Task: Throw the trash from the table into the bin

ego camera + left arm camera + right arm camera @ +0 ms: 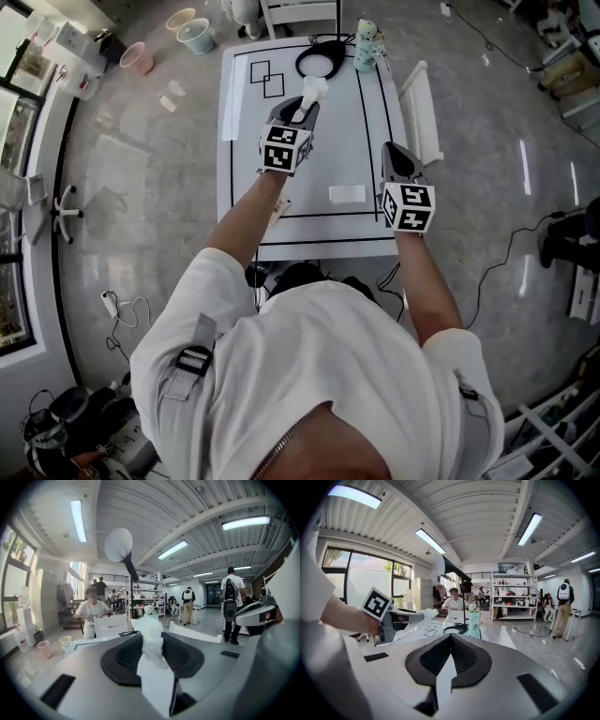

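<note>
The left gripper (302, 105) has its jaws partly closed on a crumpled white tissue (314, 91). It pinches the tissue by the lower end, so most of the wad sticks out past the tips, above the far half of the desk (246, 141). The grip looks shallow. The carry to the bin is best done smoothly, with the jaws pressed firm and the tissue steered clear of the black lamp base (321, 58) just ahead.

The right gripper (390, 150) has its jaws together with nothing between them. It hangs over the desk's right side, near a flat white slip of paper (347, 194), probably the next piece of trash.

On the floor past the desk's far left corner stand three small containers: a pink pail (137, 58), a cream pail (181, 19) and a pale blue pail (197, 36). I cannot tell which serves as the bin, and no contents show in any of them. The tissue should be released only when it is directly above an opening.
</note>
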`<state>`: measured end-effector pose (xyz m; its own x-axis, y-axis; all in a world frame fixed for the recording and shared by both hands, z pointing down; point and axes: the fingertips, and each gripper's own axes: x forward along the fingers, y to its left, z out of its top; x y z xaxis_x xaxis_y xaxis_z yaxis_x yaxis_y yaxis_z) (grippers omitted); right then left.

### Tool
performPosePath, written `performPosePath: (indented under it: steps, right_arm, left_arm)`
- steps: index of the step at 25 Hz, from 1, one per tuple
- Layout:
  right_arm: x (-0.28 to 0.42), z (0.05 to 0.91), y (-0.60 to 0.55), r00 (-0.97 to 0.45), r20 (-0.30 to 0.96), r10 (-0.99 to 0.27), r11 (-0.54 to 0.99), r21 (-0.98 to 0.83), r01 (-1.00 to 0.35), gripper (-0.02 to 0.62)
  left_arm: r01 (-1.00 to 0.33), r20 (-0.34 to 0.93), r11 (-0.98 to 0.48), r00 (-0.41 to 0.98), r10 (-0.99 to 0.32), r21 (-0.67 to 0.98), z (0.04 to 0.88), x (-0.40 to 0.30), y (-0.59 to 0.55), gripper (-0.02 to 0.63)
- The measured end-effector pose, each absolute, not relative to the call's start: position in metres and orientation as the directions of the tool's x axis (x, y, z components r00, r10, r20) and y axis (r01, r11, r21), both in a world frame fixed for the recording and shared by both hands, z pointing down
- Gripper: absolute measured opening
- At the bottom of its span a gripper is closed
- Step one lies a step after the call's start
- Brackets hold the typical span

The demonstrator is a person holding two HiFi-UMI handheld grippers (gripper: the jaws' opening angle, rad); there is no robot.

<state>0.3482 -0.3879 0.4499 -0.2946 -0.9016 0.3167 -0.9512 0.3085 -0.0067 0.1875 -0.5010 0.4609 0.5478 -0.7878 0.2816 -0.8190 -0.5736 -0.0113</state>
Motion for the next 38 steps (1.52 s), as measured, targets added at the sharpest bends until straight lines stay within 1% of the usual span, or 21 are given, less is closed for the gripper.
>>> performPosePath:
  steps: [7,14,19,25,28,33,38]
  right_arm:
    - [0.317,0.432,-0.34,-0.412,0.256,-0.874,0.423,-0.013,-0.906,0.006]
    - [0.259,0.422,-0.294,-0.544,0.216,-0.811,0.554,-0.015,-0.832,0.006]
    - [0.212,0.424,-0.27,-0.63,0.222,-0.745,0.64,-0.031,-0.768,0.006]
    - [0.131,0.425,-0.242,-0.729,0.226,-0.646,0.743,-0.031,-0.668,0.006]
    - [0.091,0.427,-0.23,-0.761,0.228,-0.608,0.777,-0.029,-0.629,0.006]
    - [0.017,0.432,-0.199,-0.794,0.247,-0.556,0.815,-0.025,-0.579,0.006]
    - [-0.056,0.444,-0.155,-0.801,0.288,-0.524,0.833,-0.02,-0.553,0.006]
  left_arm:
    - [-0.886,0.194,-0.46,0.44,-0.876,-0.066,0.41,0.138,-0.42,0.135]
    - [-0.948,0.152,-0.307,0.293,-0.944,-0.08,0.389,0.062,-0.33,0.133]
    - [-0.979,0.164,-0.185,0.168,-0.972,-0.091,0.385,-0.005,-0.27,0.133]
    - [-0.995,0.181,-0.032,0.014,-0.983,-0.099,0.389,-0.095,-0.202,0.132]
    - [-0.996,0.189,0.025,-0.04,-0.981,-0.083,0.4,-0.132,-0.173,0.132]
    - [-0.996,0.227,0.07,-0.08,-0.971,-0.051,0.424,-0.19,-0.128,0.132]
    - [-0.998,0.278,0.058,-0.063,-0.959,-0.027,0.45,-0.247,-0.086,0.132]
